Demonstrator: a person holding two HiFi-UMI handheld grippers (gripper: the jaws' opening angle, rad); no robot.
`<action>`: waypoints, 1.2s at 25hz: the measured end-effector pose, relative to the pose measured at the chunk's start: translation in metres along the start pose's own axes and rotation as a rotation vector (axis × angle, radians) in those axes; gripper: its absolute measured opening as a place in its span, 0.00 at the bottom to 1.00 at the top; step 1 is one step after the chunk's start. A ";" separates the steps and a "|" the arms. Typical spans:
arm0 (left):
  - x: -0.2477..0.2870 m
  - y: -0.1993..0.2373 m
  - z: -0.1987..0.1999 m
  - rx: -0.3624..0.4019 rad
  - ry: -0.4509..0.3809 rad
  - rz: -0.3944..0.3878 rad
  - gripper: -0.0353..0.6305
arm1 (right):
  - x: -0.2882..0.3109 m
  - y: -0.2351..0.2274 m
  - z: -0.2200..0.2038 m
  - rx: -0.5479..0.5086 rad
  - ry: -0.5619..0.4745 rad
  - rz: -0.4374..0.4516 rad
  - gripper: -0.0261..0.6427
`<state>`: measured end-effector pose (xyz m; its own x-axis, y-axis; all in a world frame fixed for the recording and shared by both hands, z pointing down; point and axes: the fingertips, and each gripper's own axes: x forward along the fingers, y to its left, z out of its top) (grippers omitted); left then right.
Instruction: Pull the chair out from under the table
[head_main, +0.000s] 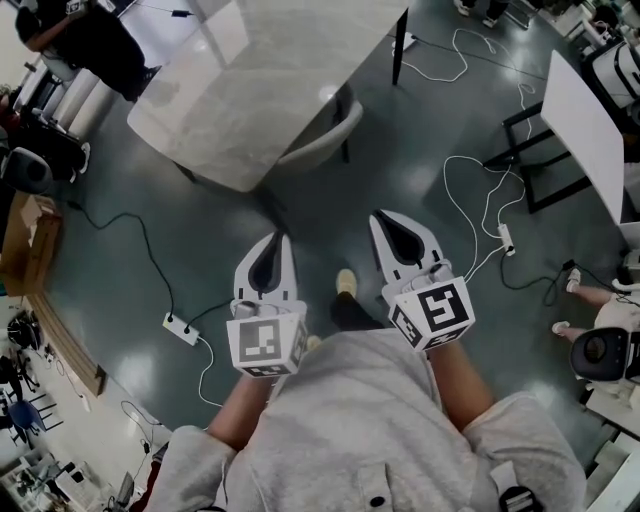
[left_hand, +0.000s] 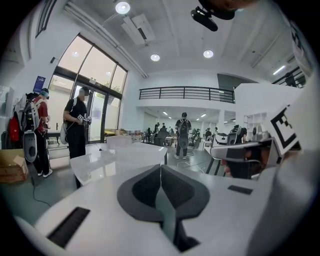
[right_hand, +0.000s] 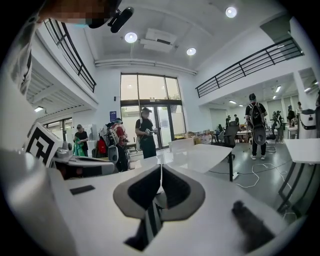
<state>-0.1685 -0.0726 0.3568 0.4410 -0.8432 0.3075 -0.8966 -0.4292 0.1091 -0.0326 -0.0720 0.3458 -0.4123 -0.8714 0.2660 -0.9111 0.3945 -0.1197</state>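
A: State of the grippers?

B: The left gripper (head_main: 277, 240) has its jaws pressed together with nothing between the pads. The right gripper (head_main: 379, 216) is the same, closed and empty. They are held side by side and tipped slightly down.

A: Where is the chair?

B: The chair (head_main: 325, 135) is ahead of both grippers, roughly on the line between them and well apart from either tip. It is tucked under the table (head_main: 250, 90). Only its pale curved back shows past the table's near edge.

A: Anything nearer?

B: The person's shoe (head_main: 346, 282) is on the floor between the two grippers, behind their tips. A white power strip (head_main: 181, 329) lies out to the left of the left gripper.
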 end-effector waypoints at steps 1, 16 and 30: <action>0.003 -0.002 0.002 0.004 0.000 0.001 0.08 | 0.000 -0.004 0.001 0.003 0.000 0.002 0.08; 0.064 -0.021 0.032 0.039 -0.034 0.051 0.08 | 0.033 -0.068 0.024 -0.005 -0.041 0.051 0.08; 0.093 -0.005 0.033 0.048 0.005 0.058 0.08 | 0.069 -0.097 0.028 -0.058 -0.005 0.049 0.08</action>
<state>-0.1220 -0.1595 0.3535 0.3883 -0.8655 0.3165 -0.9176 -0.3949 0.0457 0.0275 -0.1787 0.3485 -0.4562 -0.8522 0.2563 -0.8884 0.4526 -0.0763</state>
